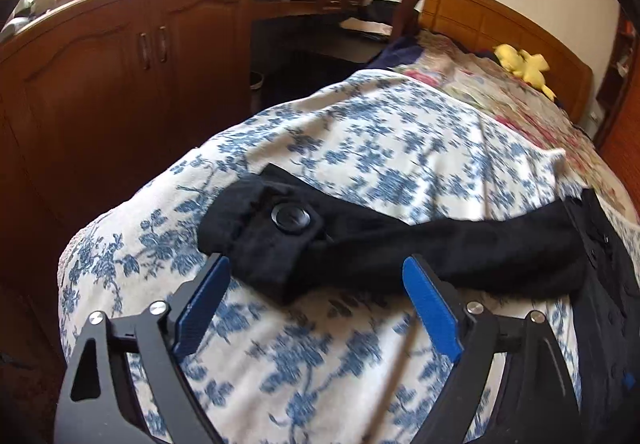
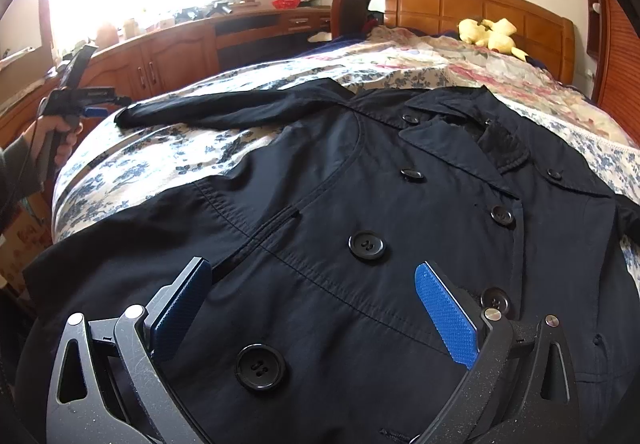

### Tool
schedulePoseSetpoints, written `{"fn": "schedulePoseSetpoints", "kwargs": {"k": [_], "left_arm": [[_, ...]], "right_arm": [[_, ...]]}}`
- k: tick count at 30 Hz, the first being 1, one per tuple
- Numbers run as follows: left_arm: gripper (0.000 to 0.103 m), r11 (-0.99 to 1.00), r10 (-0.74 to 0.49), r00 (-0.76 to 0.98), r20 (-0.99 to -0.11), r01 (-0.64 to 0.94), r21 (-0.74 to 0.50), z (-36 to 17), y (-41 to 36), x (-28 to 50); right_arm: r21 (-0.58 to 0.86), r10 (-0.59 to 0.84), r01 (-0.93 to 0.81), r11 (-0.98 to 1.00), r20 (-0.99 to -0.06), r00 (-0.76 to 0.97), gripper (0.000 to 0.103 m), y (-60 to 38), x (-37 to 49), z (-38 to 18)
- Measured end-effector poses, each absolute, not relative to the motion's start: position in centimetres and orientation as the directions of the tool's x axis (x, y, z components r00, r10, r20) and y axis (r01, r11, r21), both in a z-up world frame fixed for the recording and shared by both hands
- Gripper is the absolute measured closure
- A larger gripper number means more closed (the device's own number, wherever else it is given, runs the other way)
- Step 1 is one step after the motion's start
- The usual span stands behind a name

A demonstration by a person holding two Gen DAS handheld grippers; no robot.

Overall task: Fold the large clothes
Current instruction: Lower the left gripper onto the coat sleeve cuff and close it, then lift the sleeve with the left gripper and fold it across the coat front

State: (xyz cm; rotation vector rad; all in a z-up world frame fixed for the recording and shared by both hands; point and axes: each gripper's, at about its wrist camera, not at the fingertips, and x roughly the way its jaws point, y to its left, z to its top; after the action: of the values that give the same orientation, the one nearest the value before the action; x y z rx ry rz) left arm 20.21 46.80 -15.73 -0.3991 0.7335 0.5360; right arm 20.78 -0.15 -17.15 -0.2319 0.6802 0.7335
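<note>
My left tongs point(image 1: 316, 264) stand wide with nothing gripped, the black coat's sleeve cuff point(image 1: 276, 236) just ahead, low centre; the sleeve's far end runs out of frame right. My right tongs point(image 2: 314, 272) gape empty over the coat point(image 2: 360, 204), spread across the bed point(image 2: 132, 160), hem cut off below.

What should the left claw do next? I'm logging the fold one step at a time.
Probably ease forward and close on the sleeve cuff. The left claw is open with nothing pinched, the cuff lying just past its tips, and the sleeve lies stretched out sideways from the coat, not yet folded in.
</note>
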Motion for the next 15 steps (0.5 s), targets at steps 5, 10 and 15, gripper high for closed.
{"fn": "schedulePoseSetpoints", "kwargs": {"k": [5,10,15], "left_arm": [[0.015,0.720,0.375,0.567,-0.734,-0.676,-0.154,-16.8,49.0,20.4],[0.015,0.684,0.310,0.569,-0.761,-0.690,-0.237,-18.8,50.3,20.7],[0.056,0.709,0.275,0.595,-0.755,-0.656,-0.258,-18.9,49.7,21.7]], "right_arm": [[0.034,0.535,-0.684,0.729,-0.651,0.538,0.000,0.0,20.8,-17.3],[0.039,0.535,-0.684,0.729,-0.655,0.534,0.000,0.0,20.9,-17.4],[0.041,0.537,-0.684,0.729,-0.654,0.533,0.000,-0.1,20.9,-17.5]]}}
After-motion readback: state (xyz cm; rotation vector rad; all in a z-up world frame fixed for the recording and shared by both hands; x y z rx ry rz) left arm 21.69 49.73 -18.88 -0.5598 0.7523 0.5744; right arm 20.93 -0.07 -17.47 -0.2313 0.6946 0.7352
